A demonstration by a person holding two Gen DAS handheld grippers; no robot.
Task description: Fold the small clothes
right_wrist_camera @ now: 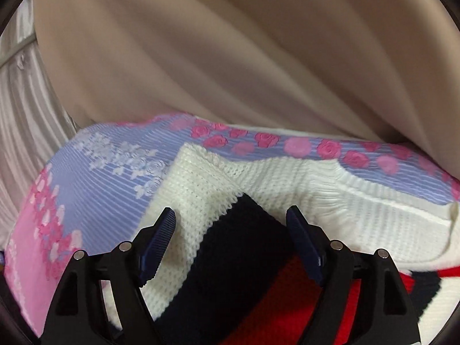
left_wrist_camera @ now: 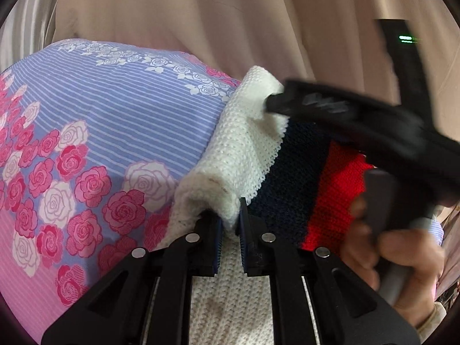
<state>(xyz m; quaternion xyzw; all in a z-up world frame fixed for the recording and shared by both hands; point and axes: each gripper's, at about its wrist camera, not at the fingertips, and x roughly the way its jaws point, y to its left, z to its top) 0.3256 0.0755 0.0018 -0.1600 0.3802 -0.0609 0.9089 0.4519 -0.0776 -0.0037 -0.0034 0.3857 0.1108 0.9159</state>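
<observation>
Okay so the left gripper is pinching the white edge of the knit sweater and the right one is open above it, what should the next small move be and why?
Probably lower the open right gripper onto the sweater and close on its white edge. The left gripper pinches only one rolled white edge, and a second grip looks needed to carry the fold over the floral sheet.

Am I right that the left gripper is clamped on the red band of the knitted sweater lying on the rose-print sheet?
Not quite: the left gripper is clamped on the white band of the sweater, not the red, as the left wrist view shows; the sweater does lie on the rose-print sheet.
</observation>
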